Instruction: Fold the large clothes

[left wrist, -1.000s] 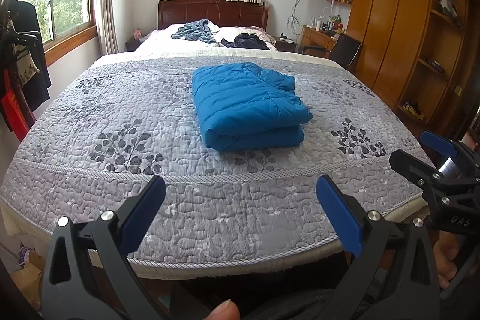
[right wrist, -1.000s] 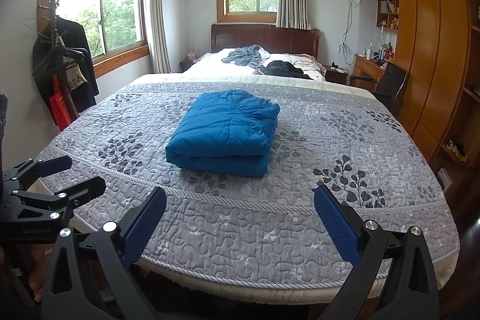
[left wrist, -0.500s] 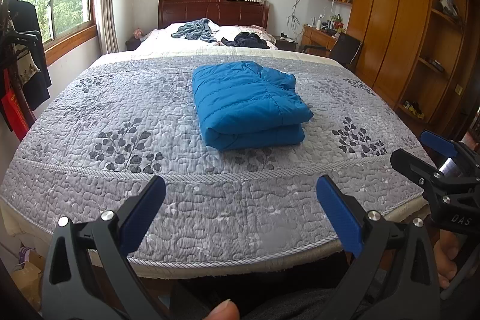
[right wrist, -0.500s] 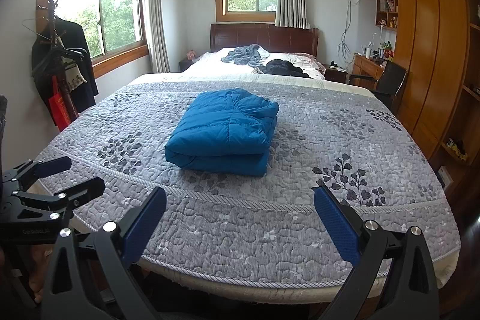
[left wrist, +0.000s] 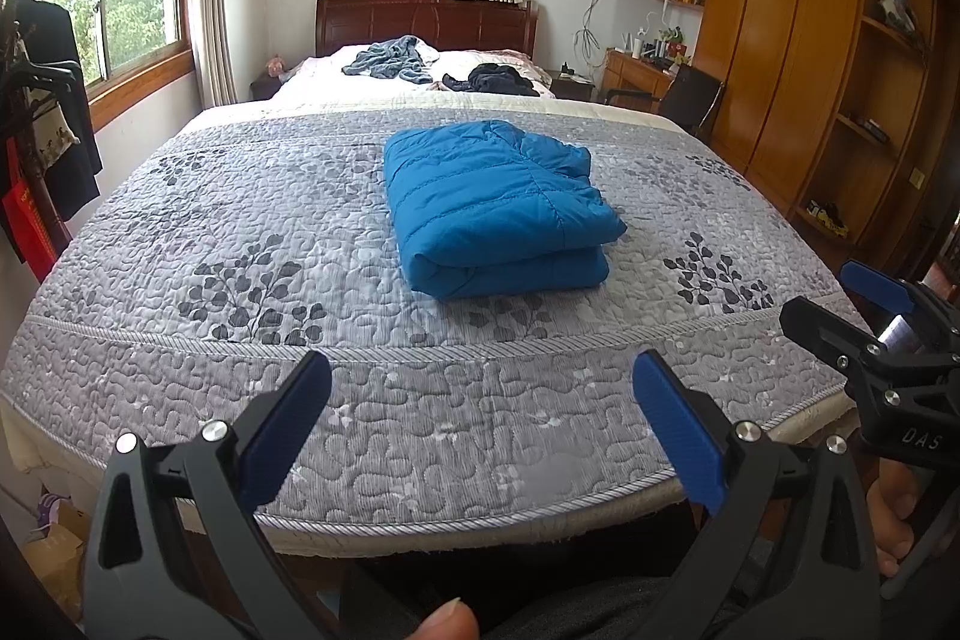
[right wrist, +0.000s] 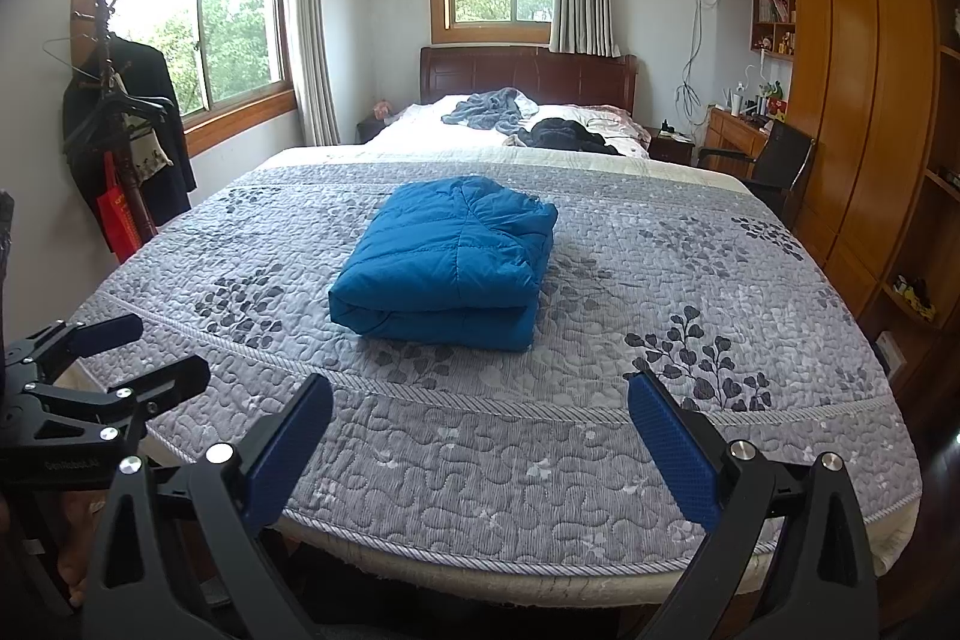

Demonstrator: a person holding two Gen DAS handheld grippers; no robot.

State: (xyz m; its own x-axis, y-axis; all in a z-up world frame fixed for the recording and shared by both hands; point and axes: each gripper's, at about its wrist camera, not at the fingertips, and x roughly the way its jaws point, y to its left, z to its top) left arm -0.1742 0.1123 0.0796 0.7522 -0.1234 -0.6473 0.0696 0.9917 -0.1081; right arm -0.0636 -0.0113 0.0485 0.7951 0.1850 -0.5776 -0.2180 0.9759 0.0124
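Observation:
A blue puffer jacket (left wrist: 498,208) (right wrist: 447,262) lies folded into a thick bundle in the middle of the bed's grey quilt (left wrist: 240,250) (right wrist: 690,280). My left gripper (left wrist: 480,388) hangs open over the foot edge of the bed, well short of the jacket, nothing between its blue pads. My right gripper (right wrist: 480,400) is open too, at about the same distance from the bundle. Each gripper shows in the other's view: the right gripper (left wrist: 840,304) at the right edge, the left gripper (right wrist: 144,355) at the left edge, both with fingers apart.
Loose clothes, a grey-blue heap (right wrist: 486,106) and a dark one (right wrist: 564,133), lie near the headboard. A coat rack (right wrist: 120,148) with hanging garments stands left of the bed. Wooden wardrobes (right wrist: 870,100), a desk and a chair (right wrist: 774,160) line the right side.
Both views have drifted only slightly; the jacket sits a touch lower in the right wrist view. Both grippers stay open and the jacket has not moved on the bed.

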